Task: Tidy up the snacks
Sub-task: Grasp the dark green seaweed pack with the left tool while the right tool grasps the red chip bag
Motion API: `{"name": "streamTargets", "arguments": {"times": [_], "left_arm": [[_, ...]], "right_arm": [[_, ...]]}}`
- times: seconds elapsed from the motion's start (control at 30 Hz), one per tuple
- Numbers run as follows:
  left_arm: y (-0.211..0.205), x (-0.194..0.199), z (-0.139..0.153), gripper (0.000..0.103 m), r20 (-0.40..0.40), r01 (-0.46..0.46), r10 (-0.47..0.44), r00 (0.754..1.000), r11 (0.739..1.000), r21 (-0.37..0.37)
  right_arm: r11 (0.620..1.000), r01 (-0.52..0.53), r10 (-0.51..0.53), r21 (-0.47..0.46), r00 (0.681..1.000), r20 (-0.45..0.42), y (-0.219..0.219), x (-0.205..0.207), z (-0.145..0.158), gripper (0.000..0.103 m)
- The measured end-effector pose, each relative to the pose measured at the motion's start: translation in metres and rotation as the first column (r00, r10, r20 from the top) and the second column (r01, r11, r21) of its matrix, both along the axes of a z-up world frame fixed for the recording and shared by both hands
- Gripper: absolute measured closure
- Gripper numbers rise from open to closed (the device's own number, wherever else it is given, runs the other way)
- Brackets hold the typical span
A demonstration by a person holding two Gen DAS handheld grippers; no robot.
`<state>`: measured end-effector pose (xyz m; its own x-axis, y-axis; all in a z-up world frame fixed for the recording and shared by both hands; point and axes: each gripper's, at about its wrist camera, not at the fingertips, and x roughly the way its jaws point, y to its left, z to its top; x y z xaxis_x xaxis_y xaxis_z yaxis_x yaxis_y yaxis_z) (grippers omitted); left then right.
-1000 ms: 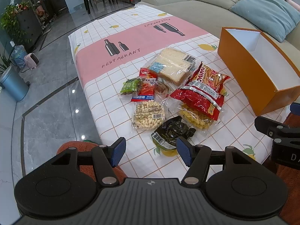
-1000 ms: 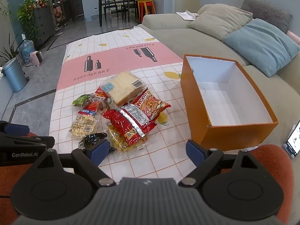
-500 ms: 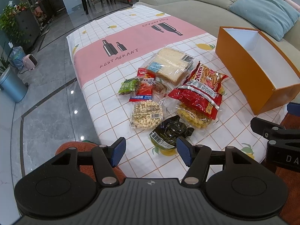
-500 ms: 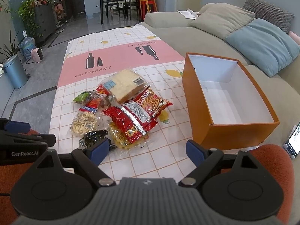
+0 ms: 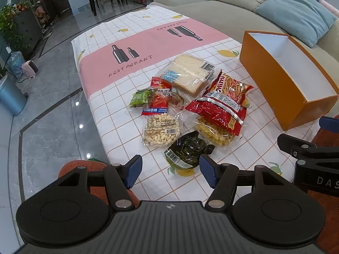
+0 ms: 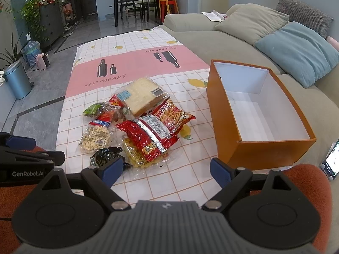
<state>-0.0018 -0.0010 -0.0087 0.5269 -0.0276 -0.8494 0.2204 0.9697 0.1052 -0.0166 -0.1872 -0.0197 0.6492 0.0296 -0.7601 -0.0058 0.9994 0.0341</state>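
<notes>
Change since a second ago: your left gripper (image 5: 168, 171) has eased a little closer to the snack pile; the snacks and the box lie where they were.
Left gripper: fingers apart, holding nothing, hovering over the near edge of the tablecloth (image 5: 148, 38) just short of the dark green packet (image 5: 186, 149).
Right gripper: your right gripper (image 6: 167, 170) also has its fingers spread wide, nothing between them, low over the near edge between pile and box.
Snack pile: dark green packet nearest you, the peanut bag (image 5: 162, 130) just beside it, the red foil bag (image 5: 218, 112) lying on top of a clear bag of yellow puffs (image 5: 214, 136), the stick-snack bag (image 5: 231, 85) partly under the red one.
Further back: wrapped sliced bread (image 5: 188, 72), a small green packet (image 5: 139, 98).
Box: the orange box (image 6: 224, 127) sits open to the right of the pile, apart from it, white inside.
</notes>
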Motion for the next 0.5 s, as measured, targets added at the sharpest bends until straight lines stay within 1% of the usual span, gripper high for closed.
{"name": "streamTargets", "arguments": {"times": [0.13, 0.2, 0.27, 0.37, 0.4, 0.5], "left_arm": [[0.004, 0.003, -0.001, 0.03, -0.015, 0.003, -0.003, 1.0, 1.0, -0.029], [0.005, 0.005, -0.002, 0.032, -0.017, 0.01, -0.01, 1.0, 0.999, -0.042], [0.005, 0.007, -0.003, 0.032, -0.011, 0.018, -0.018, 1.0, 0.999, -0.038], [0.005, 0.014, -0.008, 0.032, -0.023, 0.038, -0.039, 0.999, 0.999, -0.022], [0.006, 0.018, -0.011, 0.032, -0.04, 0.049, -0.05, 0.998, 0.998, -0.027], [0.01, 0.03, -0.023, 0.031, -0.089, 0.061, -0.068, 0.994, 0.995, -0.077]], "right_arm": [[1.0, -0.005, 0.006, 0.008, 1.0, -0.009, 0.0, 0.002, -0.003, 0.016], [1.0, -0.014, 0.014, 0.019, 1.0, -0.008, -0.001, 0.003, -0.005, 0.016], [0.999, -0.025, 0.025, 0.031, 1.0, -0.002, -0.002, 0.005, -0.006, 0.016], [0.997, -0.063, 0.062, 0.054, 0.998, 0.015, -0.003, 0.009, -0.009, 0.027], [0.995, -0.079, 0.078, 0.06, 0.997, 0.014, -0.003, 0.012, -0.011, 0.034], [0.989, -0.121, 0.121, 0.08, 0.993, -0.003, -0.002, 0.024, -0.021, 0.047]]}}
